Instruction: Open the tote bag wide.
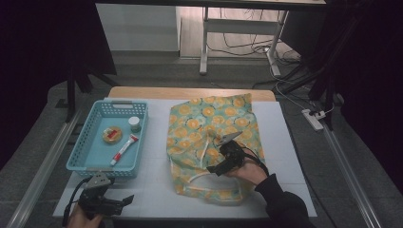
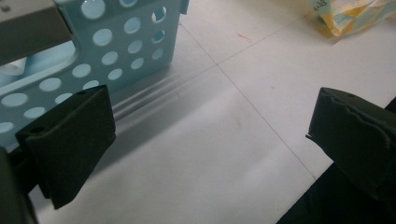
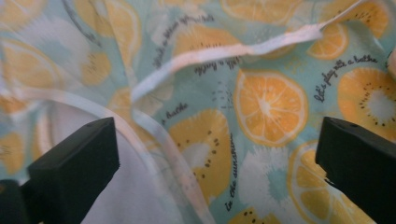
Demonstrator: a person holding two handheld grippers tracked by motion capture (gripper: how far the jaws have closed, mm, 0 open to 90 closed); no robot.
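Right gripper (image 1: 222,154) over the pale-green fabric bag printed with orange slices and kiwi halves (image 1: 209,128), which lies flat on the white table mat (image 1: 157,190), centre-right, just beside the light-blue perforated plastic basket (image 1: 78,159). Jaws wide open, nothing between the pads, no cloth pinched. In the right gripper view: bag cloth (image 3: 271,102) directly under and ahead of the jaws, white fabric strap handle (image 3: 233,49) running across just beyond them, a second white strap (image 3: 168,149) curving down between the two jaws toward the bag mouth. Contact with the cloth: cannot tell, looks like a hover close above it. Right hand (image 1: 249,172) in from the lower right, dark sleeve (image 1: 283,202) over the mat's near edge, gripper angled up-left across the bag's lower half, grey plate on top catching light. Left gripper (image 1: 119,205) low at the mat's near-left corner, below the basket's near wall, pointing right along the mat edge. Jaws also spread wide, holding nothing; in the left gripper view bare mat (image 2: 210,154) between them, basket wall (image 2: 126,46) at upper left, a corner of the bag (image 2: 350,16) far off at upper right. Left hand (image 1: 83,219) at the bottom edge. In the basket: round orange-topped tin (image 1: 112,135), small white-capped jar (image 1: 135,124), white tube with red cap (image 1: 123,148), all well apart from both grippers.
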